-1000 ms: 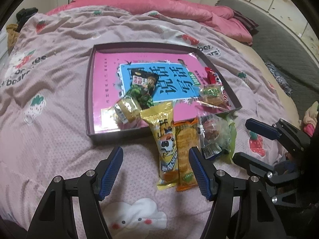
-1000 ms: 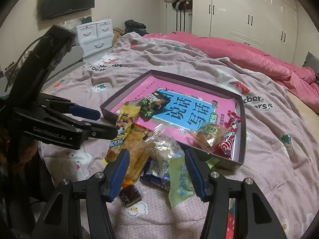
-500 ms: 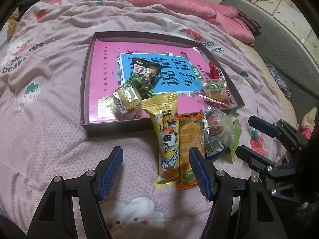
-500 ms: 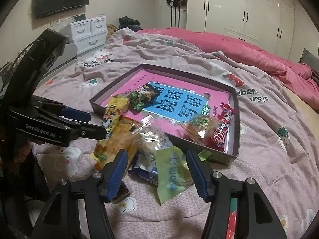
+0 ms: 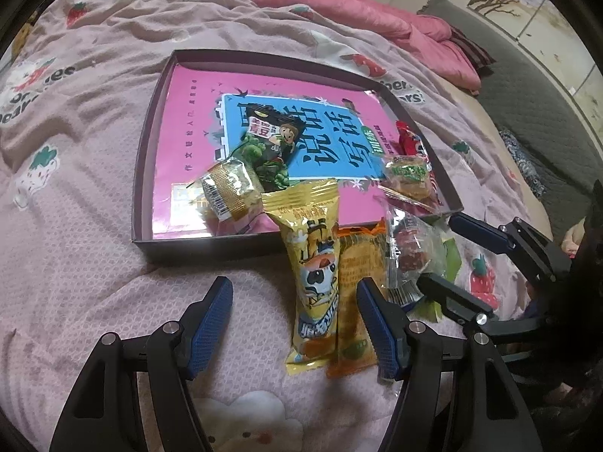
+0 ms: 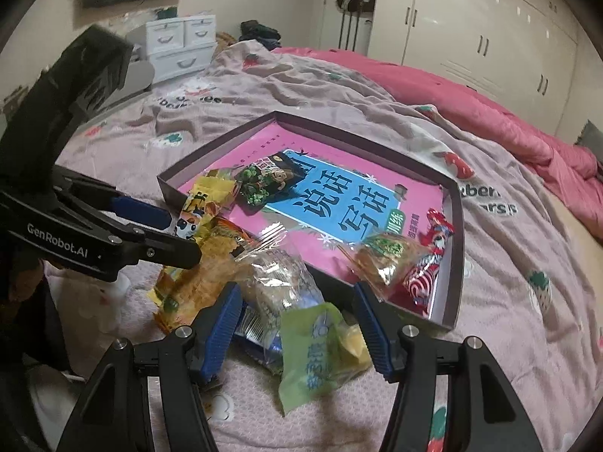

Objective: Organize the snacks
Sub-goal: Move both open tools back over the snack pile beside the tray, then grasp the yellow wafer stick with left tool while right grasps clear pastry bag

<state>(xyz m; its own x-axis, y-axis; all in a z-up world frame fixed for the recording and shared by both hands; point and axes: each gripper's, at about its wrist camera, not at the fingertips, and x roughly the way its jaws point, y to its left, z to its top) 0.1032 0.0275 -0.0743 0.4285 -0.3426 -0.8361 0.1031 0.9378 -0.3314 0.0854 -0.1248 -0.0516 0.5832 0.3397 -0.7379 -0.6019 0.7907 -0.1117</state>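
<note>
Right gripper [image 6: 296, 333] half open around green snack packet [image 6: 320, 350], untouched

Pink strawberry-print bedspread [image 5: 94, 173], dark purple tray [image 5: 211, 244], yellow snack packet [image 5: 312, 263], green packet [image 6: 320, 350]

Wrapped snacks [image 5: 316, 263] lie heaped against the near wall of the shallow purple box [image 5: 143, 173], some inside.

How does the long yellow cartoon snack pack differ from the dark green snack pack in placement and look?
The yellow cartoon pack lies across the box's near wall, mostly out on the bedspread; the dark green pack lies wholly inside, on the blue panel. The yellow pack is longer and brighter; the green pack is shorter and darker. Both show cartoon figures, and no claw touches either.
</note>
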